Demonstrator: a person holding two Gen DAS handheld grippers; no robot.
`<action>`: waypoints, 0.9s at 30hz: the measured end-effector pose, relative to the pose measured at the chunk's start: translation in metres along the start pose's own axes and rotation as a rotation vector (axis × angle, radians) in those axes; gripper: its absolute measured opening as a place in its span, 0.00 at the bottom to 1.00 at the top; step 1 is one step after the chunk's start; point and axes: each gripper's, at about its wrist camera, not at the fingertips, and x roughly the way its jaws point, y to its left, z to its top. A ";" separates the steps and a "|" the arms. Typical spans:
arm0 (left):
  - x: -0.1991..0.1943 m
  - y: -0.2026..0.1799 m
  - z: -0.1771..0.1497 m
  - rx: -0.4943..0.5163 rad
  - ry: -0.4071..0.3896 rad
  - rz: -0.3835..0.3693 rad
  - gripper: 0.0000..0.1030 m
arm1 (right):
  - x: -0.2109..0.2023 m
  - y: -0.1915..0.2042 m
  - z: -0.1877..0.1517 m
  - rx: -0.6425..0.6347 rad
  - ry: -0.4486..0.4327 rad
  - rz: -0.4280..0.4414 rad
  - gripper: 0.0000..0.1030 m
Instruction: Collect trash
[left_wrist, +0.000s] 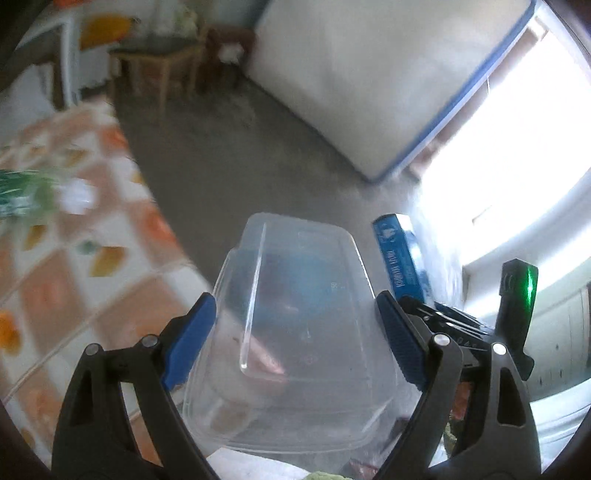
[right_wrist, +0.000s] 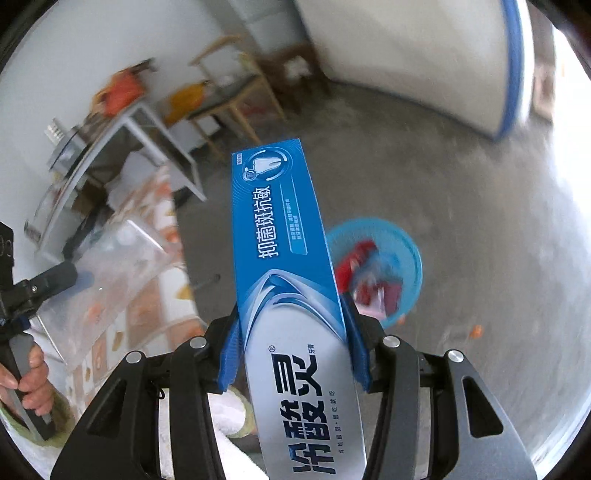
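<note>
A clear plastic container (left_wrist: 295, 295) hangs over the floor, gripped at its two sides by the blue pads of my left gripper (left_wrist: 295, 339). A blue and silver toothpaste box (right_wrist: 284, 258) sticks out forward from my right gripper (right_wrist: 293, 350), which is shut on its lower half. In the left wrist view the same box (left_wrist: 399, 254) shows just right of the container. In the right wrist view the container (right_wrist: 110, 266) is at the left, and a hand (right_wrist: 29, 380) grasps the left gripper's handle. A blue basin (right_wrist: 402, 254) holding red wrappers sits on the floor just right of the box.
A table with an orange-patterned cloth (left_wrist: 85, 258) stands at the left, with a green pack (left_wrist: 18, 195) on it. A white mattress with a blue edge (left_wrist: 369, 81) leans on the far wall. Wooden stools (left_wrist: 155, 66) stand behind. Small orange scraps (right_wrist: 476, 330) lie on the grey floor.
</note>
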 end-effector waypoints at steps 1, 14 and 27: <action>0.015 -0.005 0.004 0.002 0.033 0.000 0.81 | 0.013 -0.014 -0.001 0.038 0.025 0.002 0.46; 0.189 -0.024 0.049 -0.024 0.290 0.061 0.77 | 0.162 -0.098 0.015 0.334 0.205 0.033 0.47; 0.123 -0.014 0.048 -0.037 0.122 -0.001 0.79 | 0.241 -0.112 0.036 0.246 0.225 -0.086 0.64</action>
